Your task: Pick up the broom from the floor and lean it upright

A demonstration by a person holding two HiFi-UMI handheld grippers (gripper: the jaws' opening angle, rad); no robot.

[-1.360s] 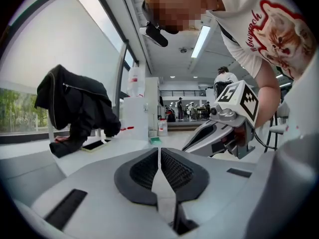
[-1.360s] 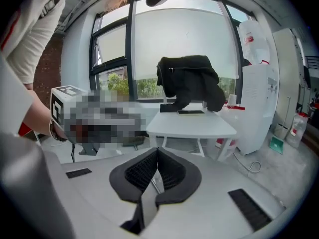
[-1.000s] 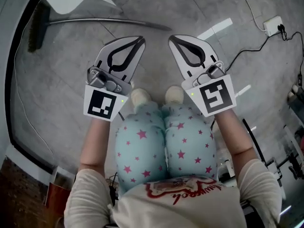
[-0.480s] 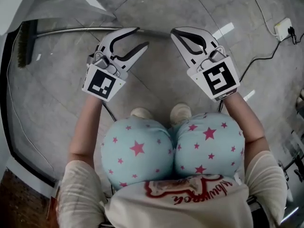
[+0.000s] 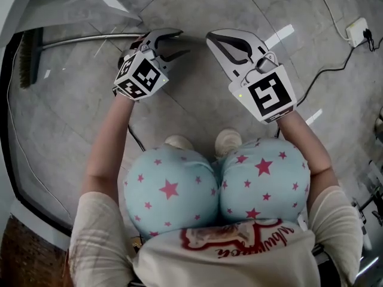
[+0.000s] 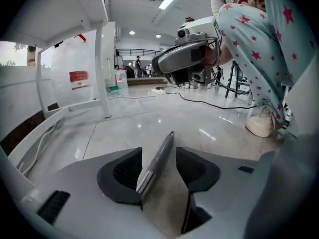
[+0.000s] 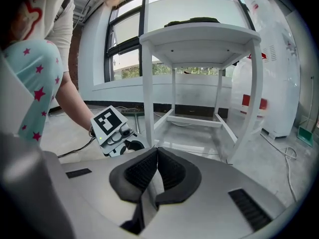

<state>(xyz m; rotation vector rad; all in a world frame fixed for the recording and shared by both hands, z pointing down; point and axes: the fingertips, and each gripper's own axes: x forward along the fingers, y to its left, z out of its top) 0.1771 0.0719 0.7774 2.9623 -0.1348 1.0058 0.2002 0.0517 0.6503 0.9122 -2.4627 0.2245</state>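
The broom (image 5: 78,39) lies flat on the floor (image 5: 197,94), its brush head (image 5: 27,58) far to the left in the head view and its metal handle running right toward the left gripper (image 5: 179,42). The step in hand, as I judge it, is the first grasp on the handle's free end. To do it well, the left gripper should go lower until the handle (image 6: 158,158) sits deep between both pads, not only at the tips, and it should close squarely across the handle, because a round smooth tube can roll out. The left fingers (image 6: 127,171) are apart and opening. The handle end lies in the gap, nearer to one pad, and is not clamped. The right gripper (image 5: 216,39) hovers beside it, its fingers (image 7: 174,173) together at the tips, holding nothing.
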